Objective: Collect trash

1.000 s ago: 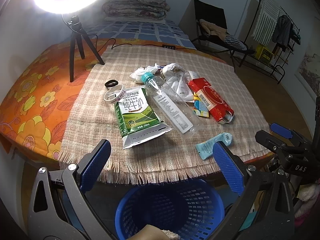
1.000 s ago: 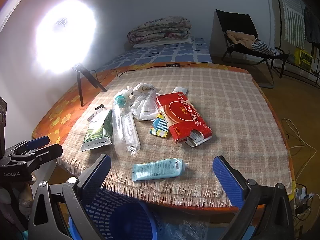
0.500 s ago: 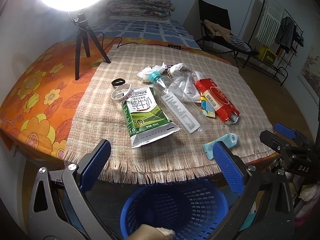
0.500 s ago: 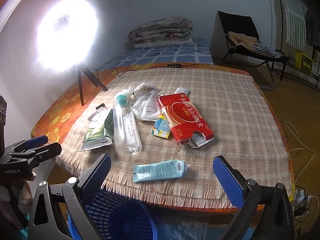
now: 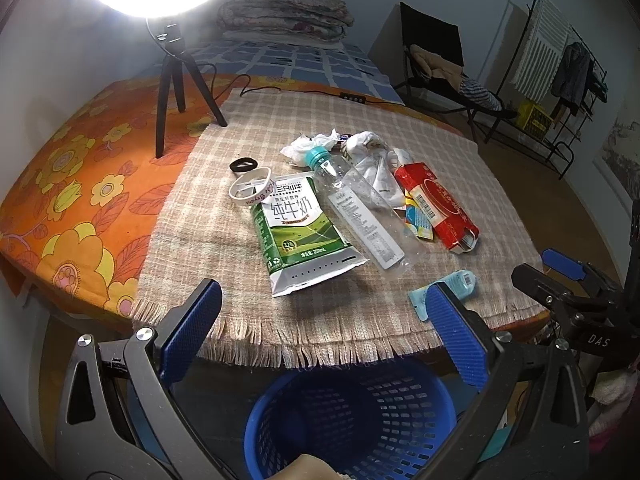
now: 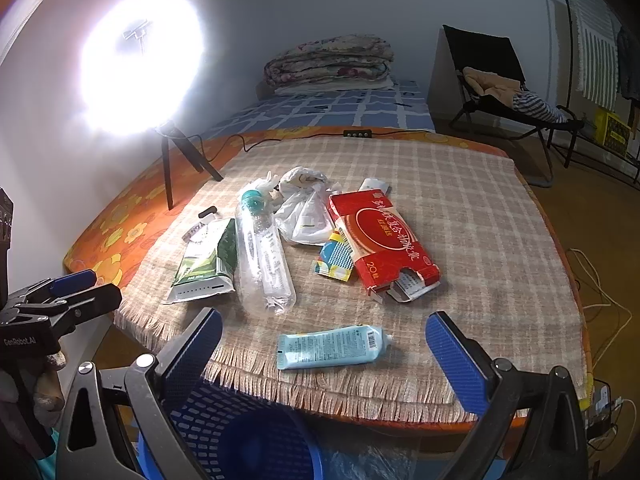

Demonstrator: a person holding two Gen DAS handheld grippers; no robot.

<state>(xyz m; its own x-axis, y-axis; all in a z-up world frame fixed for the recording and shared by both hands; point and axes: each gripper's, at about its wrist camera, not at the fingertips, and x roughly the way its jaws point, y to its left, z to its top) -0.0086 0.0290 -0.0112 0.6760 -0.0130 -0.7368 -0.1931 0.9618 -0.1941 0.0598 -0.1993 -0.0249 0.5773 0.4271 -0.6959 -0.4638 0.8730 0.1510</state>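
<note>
1. A bedroom: a checked cloth (image 5: 208, 216) covers a table over an orange flowered sheet, and a bright ring light (image 6: 140, 60) on a tripod glares at the upper left of both views.
2. The trash lies in a cluster at the centre of the cloth: a green milk carton (image 5: 298, 232), a clear plastic bottle (image 5: 352, 200) just right of it, crumpled white tissues and bags (image 6: 304, 204) behind, and a flattened red box (image 6: 380, 240) to the right.
3. A pale blue tube (image 6: 332, 346) lies alone near the fringed front edge.
4. A blue basket (image 5: 352, 412) stands below the table edge, at the bottom centre of the left view.
5. The left gripper (image 5: 324, 332) hangs above the basket, jaws spread wide and holding nothing.
6. The right gripper (image 6: 324, 354) is likewise spread wide and empty, framing the tube.
</note>
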